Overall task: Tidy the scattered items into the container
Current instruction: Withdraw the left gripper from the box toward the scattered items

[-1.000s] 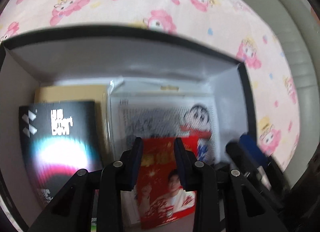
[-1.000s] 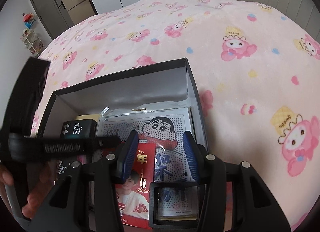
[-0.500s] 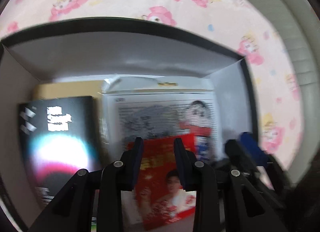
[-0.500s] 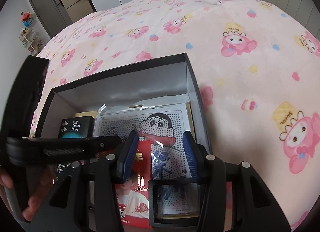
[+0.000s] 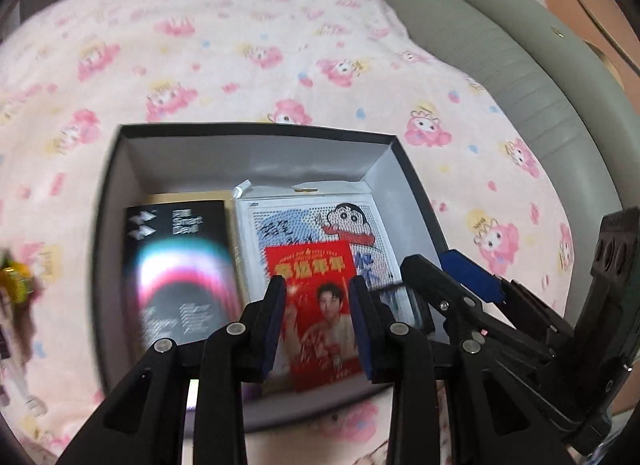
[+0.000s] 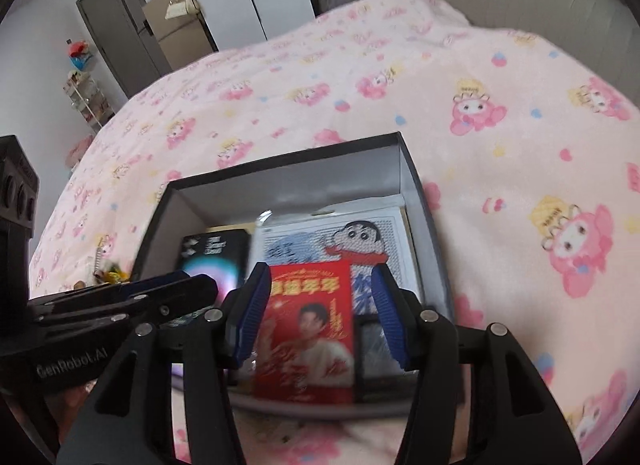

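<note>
Box point(image 5: 120, 201) on pink blanket point(image 6: 500, 169); red packet point(image 6: 308, 329) lies inside, atop cartoon card point(image 6: 360, 237). Left gripper point(image 5: 318, 325) jaws narrow, empty. Right gripper point(image 6: 320, 317) jaws opening, nothing pinched. Risk: yellow trinket point(image 6: 112, 275) left of box gets overlooked; rushed grab could nudge box.

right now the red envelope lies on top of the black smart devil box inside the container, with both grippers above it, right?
Not quite. In the right wrist view the red envelope lies on the cartoon bead kit, beside the black Smart Devil box. The rest holds: it is inside the container, with the left gripper and right gripper above it.
</note>
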A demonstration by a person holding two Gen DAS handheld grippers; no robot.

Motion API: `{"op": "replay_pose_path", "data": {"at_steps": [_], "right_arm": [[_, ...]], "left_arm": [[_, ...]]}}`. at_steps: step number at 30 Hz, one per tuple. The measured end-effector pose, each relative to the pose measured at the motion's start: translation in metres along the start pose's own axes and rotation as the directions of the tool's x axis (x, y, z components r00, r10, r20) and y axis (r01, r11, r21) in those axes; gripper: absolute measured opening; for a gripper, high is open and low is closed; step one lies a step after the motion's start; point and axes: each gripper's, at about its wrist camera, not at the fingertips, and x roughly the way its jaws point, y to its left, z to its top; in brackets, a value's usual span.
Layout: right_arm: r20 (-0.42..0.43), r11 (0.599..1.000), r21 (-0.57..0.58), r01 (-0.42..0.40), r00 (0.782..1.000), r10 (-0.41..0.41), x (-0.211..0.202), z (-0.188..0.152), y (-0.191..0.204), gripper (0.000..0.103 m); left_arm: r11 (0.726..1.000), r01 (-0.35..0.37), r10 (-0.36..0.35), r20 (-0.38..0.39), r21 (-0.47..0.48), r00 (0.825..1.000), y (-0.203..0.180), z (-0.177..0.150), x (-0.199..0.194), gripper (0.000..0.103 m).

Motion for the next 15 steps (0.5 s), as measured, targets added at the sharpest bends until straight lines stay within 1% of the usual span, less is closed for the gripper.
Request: {"op": "replay_pose_path", "data": {"at_steps": [2, 4, 7, 10, 12, 15], "right_arm": [[0.008, 1.0, -0.005, -0.02, 1.0, 0.02, -0.011, -0.01, 0.012, 0.053], [0.01, 0.999, -0.021, -0.03, 0.999, 0.031, -0.022, -0.019, 0.025, 0.053], [0.035, 0.998, -0.067, -0.013, 0.999, 0.016, -0.039, -0.031, 0.045, 0.053], [0.05, 0.993, -0.116, -0.012, 0.999, 0.018, -0.054, -0.045, 0.067, 0.053], [0.042, 0.989, -0.145, -0.03, 0.998, 0.036, -0.059, -0.053, 0.082, 0.053], [0.02, 0.98, -0.187, -0.069, 0.997, 0.074, -0.062, -0.065, 0.106, 0.052]], "left_arm": [[0.999, -0.037, 0.037, 0.028, 0.025, 0.999, -0.001, -0.011, -0.015, 0.028], [0.998, -0.055, 0.053, 0.043, 0.033, 0.998, 0.0, -0.022, -0.028, 0.028], [0.999, -0.046, 0.044, 0.054, 0.027, 0.998, 0.009, -0.04, -0.049, 0.028], [1.0, -0.025, 0.025, 0.054, 0.008, 0.998, 0.024, -0.058, -0.071, 0.028], [1.0, -0.018, 0.019, 0.051, -0.013, 0.999, 0.036, -0.071, -0.085, 0.028], [0.999, -0.034, 0.036, 0.045, -0.04, 0.998, 0.055, -0.088, -0.102, 0.028]]}}
